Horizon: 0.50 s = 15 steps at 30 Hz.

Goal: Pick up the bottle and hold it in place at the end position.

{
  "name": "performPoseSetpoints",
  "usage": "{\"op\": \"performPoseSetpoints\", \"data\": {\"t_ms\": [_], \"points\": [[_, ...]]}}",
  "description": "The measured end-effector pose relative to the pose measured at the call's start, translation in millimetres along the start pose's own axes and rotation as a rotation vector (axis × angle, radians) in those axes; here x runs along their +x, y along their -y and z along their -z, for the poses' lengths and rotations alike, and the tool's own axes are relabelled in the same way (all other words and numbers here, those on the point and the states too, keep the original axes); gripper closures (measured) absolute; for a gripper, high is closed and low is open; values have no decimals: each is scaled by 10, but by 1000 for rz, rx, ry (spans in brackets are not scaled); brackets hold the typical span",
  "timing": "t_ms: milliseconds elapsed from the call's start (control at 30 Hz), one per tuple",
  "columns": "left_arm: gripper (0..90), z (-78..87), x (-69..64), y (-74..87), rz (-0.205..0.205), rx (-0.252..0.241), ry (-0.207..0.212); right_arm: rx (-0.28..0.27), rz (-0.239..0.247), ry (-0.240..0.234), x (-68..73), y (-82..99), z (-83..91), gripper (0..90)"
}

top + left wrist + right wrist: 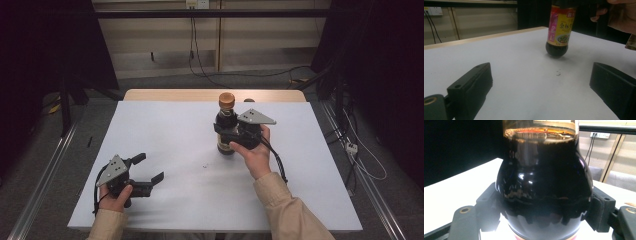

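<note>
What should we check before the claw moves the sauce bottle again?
1. Right claw closed around the bottle: ok; in the right gripper view both jaws press against the dark glass.
2. Cap on the bottle: ok, the brown cap sits on top.
3. Bottle upright: not ok; in the left gripper view it tilts a little.
4. Bottle standing on the table: cannot tell; it may be lifted slightly.
5. Left claw out of the way: ok; it is open with nothing in it, near the table's front left.
6. Sauce leaking: ok, no drips seen, just a tiny speck on the white tabletop.
</note>
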<state>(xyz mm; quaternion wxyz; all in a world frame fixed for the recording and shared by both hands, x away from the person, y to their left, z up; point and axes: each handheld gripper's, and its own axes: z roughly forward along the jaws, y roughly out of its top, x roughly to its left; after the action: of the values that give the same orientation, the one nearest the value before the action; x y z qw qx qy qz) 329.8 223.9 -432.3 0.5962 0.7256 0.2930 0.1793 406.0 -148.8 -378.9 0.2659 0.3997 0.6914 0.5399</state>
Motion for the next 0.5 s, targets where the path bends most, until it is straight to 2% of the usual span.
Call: {"op": "performPoseSetpoints", "data": {"t_ms": [167, 200, 267, 500], "points": [[45, 2, 6, 1, -1, 5, 3, -6, -12, -2, -4, -16, -85, 257], [45, -5, 1, 2, 8, -5, 3, -4, -10, -1, 3, -22, -102, 257], [45, 0, 7, 0, -2, 2, 4, -4, 0, -3, 20, -29, -132, 257], [45, 3, 5, 0, 5, -5, 3, -1, 15, -16, 95, -33, -243, 257]]}}
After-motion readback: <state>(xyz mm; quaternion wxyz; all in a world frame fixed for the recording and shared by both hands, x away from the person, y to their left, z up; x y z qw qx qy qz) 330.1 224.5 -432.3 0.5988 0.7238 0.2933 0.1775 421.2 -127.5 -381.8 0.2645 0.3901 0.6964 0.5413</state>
